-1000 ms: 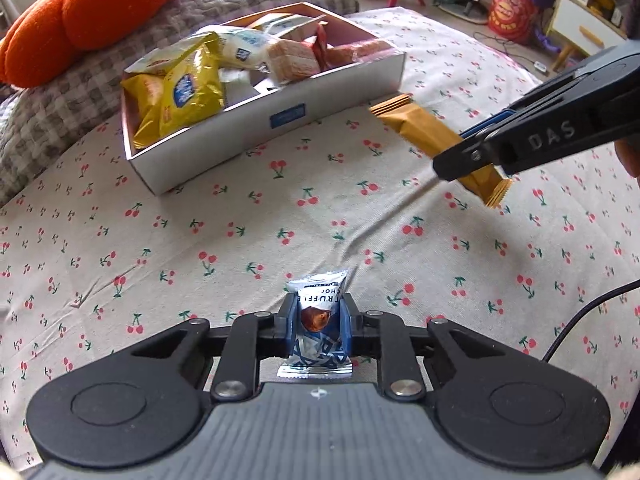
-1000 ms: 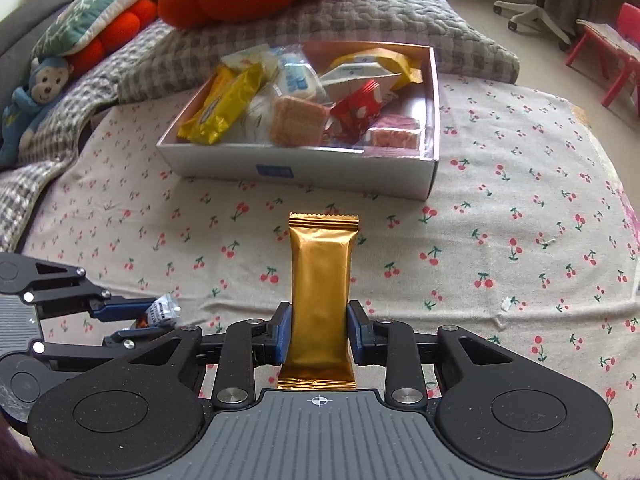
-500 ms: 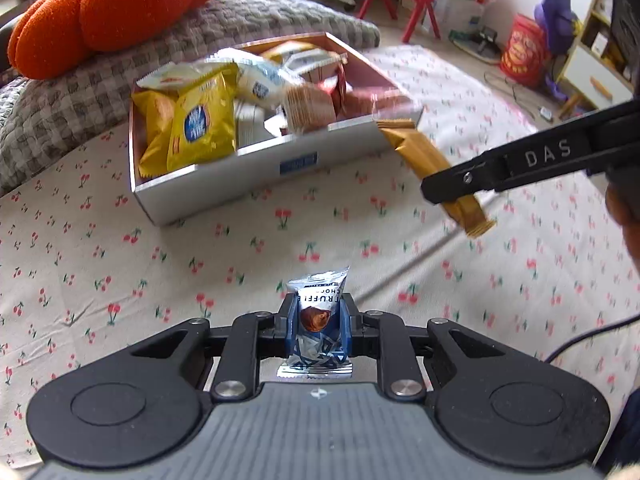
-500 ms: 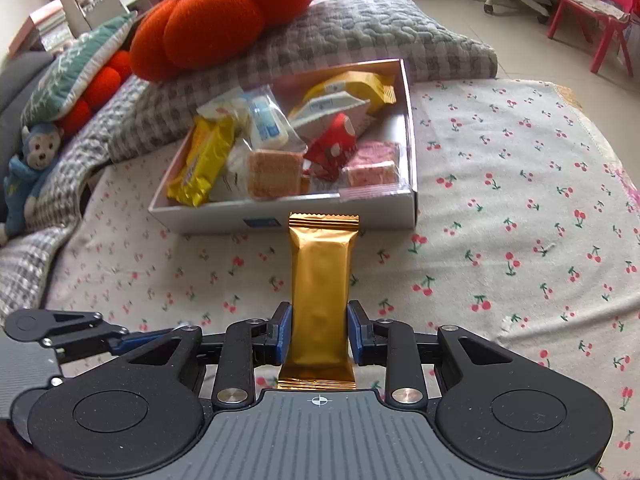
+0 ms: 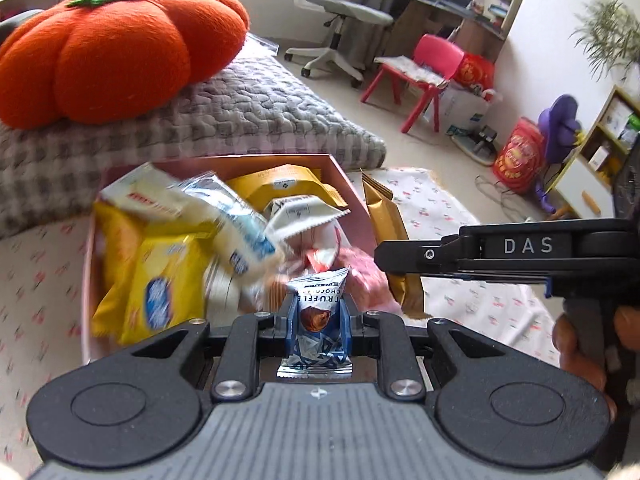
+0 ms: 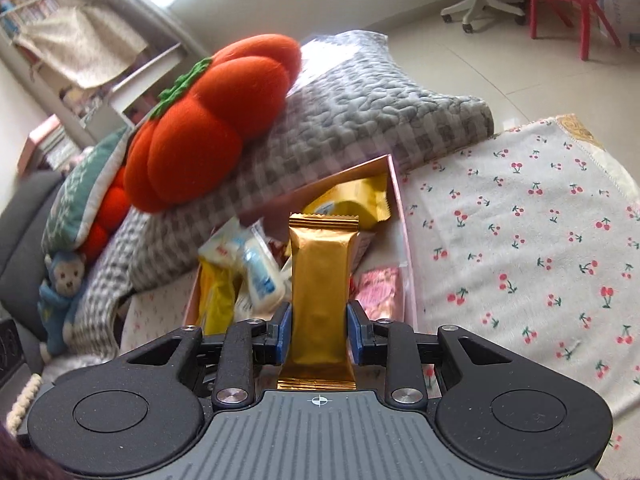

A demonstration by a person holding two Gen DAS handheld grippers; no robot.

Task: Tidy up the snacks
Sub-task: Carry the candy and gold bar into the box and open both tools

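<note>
Both hands are over the near edge of the box point(image 5: 344, 178): the left gripper point(image 5: 318, 318) has its jaws clamped on a small blue truffle packet point(image 5: 318, 308), and the right gripper point(image 6: 319, 330) has its jaws clamped on a gold bar point(image 6: 320, 280) whose long axis runs straight out ahead of the jaws. The box lies just ahead of and below both pairs of jaws, the right one toward its right wall. It is already crowded with yellow packs point(image 5: 160, 280), white packets and a pink one, so free room looks scarce.

Home bedroom, cherry-print bedsheet point(image 6: 520, 240), pumpkin cushion point(image 5: 116, 48), office chair point(image 5: 344, 12), red child's chair point(image 5: 424, 68)
</note>
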